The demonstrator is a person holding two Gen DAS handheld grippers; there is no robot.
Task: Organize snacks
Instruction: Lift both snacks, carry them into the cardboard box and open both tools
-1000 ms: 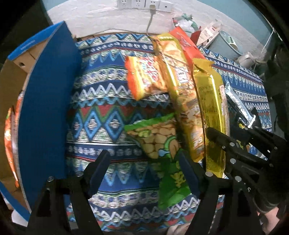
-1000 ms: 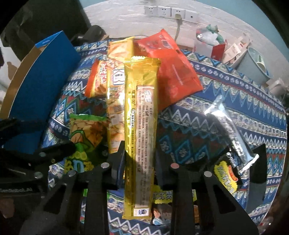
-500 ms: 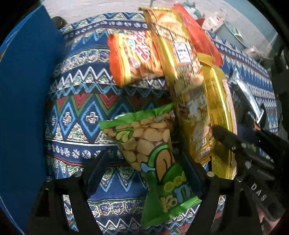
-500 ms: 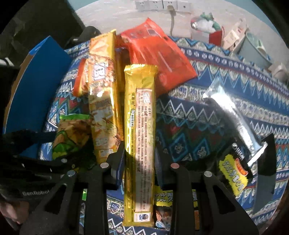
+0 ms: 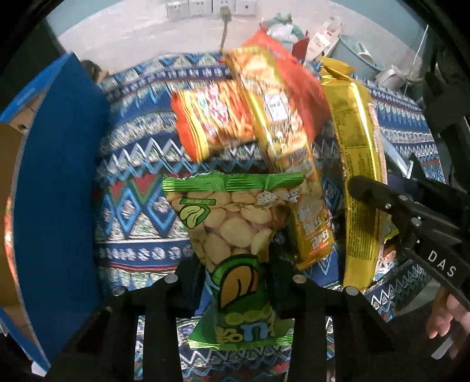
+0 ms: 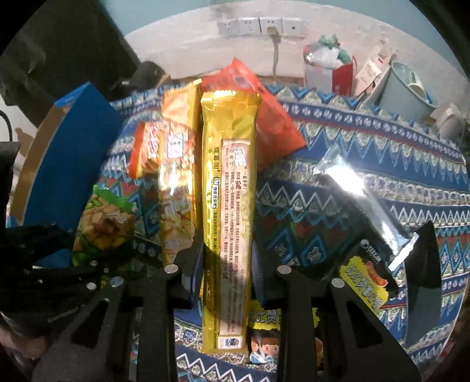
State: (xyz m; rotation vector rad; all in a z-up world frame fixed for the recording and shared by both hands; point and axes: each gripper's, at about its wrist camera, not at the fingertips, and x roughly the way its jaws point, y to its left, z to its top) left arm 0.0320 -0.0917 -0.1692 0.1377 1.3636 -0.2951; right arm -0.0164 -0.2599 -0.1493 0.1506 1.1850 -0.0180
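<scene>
Green snack bag (image 5: pixel 235 235) between closing left tongs (image 5: pixel 235 282).

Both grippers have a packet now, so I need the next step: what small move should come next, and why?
Probably carry the green bean packet left toward the blue box. The left gripper is closing on it, pads pressing its sides, and the box stands open just beside it. The right gripper is clamped on the long gold packet and can follow.

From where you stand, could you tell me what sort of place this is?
Probably a lived-in home room: a table under a patterned cloth strewn with snack packets, wall sockets behind, and a bin among clutter.
</scene>
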